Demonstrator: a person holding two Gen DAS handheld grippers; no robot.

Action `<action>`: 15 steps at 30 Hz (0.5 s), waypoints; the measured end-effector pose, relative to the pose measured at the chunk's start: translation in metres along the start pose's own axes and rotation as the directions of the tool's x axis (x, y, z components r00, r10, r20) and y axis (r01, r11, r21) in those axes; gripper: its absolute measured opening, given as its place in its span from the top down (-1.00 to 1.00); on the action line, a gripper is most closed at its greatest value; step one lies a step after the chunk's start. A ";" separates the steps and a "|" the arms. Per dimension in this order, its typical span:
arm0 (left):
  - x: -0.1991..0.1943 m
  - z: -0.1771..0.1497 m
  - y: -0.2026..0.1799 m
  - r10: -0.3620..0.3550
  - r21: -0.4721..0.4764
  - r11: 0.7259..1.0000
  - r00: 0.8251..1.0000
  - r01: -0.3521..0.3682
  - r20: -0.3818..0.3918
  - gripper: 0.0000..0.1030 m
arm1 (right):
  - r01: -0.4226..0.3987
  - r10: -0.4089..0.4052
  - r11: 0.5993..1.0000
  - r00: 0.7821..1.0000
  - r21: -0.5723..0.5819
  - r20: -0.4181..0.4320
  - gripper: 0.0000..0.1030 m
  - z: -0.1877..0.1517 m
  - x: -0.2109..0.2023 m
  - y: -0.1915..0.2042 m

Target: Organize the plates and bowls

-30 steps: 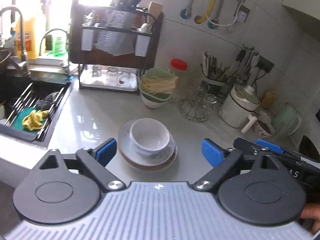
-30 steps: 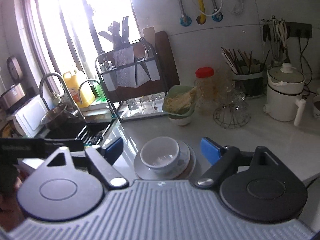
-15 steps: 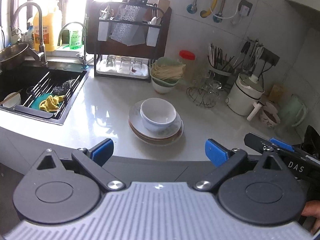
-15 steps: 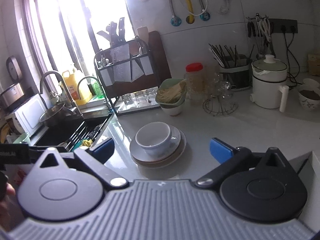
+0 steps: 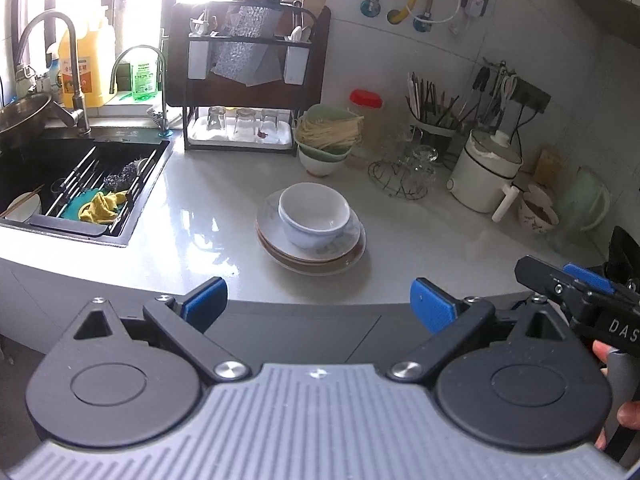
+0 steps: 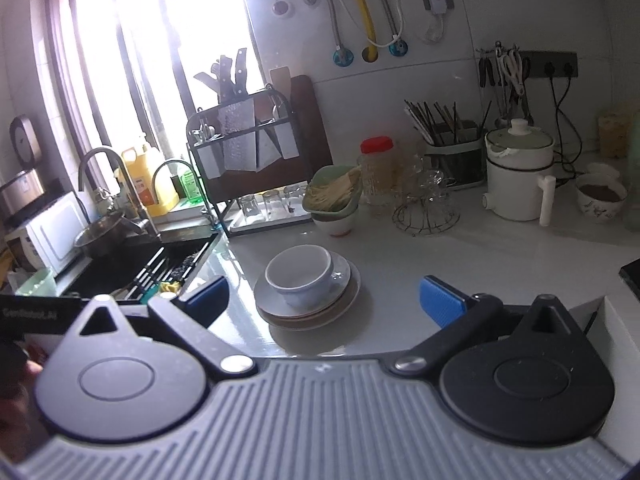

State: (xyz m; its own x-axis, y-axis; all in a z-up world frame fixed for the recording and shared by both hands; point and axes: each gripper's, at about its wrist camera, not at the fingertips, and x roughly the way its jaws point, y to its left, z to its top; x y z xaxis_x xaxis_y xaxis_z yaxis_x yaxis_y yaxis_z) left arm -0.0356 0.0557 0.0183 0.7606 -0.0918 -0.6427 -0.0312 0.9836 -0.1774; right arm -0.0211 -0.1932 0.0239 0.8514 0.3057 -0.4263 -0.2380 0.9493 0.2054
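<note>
Two grippers hang short of the counter's front edge, the left gripper point(image 5: 318, 300) and the right gripper point(image 6: 322, 298) both spread wide and holding nothing, so the likeliest slip is a pad catching the rim of the white bowl point(image 5: 313, 214) and skidding it across the glossy plates point(image 5: 312, 254), or clipping the counter point(image 5: 420, 236) on the way in. That bowl sits upright and empty on a small stack of plates, mid-counter, between the sink point(image 5: 80, 188) and the wire glass rack point(image 5: 404, 172).

Daylight is pouring through the window point(image 6: 168, 40) onto a white tiled wall point(image 5: 400, 72), glaring off the pale countertop point(image 5: 208, 224) beside a dark sink point(image 5: 80, 184).
</note>
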 end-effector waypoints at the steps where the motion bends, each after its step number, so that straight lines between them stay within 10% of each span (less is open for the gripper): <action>1: 0.000 0.000 0.000 0.001 0.001 1.000 1.000 -0.001 0.001 -0.94 | 0.011 -0.011 1.000 1.000 -0.008 0.003 -1.00 -0.002 -0.001 0.002; 15: 0.005 -0.010 0.006 0.047 0.000 0.999 0.999 -0.047 0.007 -0.94 | 0.005 -0.004 1.000 0.998 0.026 -0.055 -1.00 -0.023 0.000 0.007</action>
State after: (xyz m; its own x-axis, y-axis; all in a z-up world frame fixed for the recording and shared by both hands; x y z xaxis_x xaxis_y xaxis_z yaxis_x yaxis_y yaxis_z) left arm -0.0385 0.0600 0.0063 0.7629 -0.0441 -0.6450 -0.0672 0.9868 -0.1470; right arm -0.0339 -0.1852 0.0049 0.8253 0.3054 -0.4749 -0.2213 0.9488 0.2255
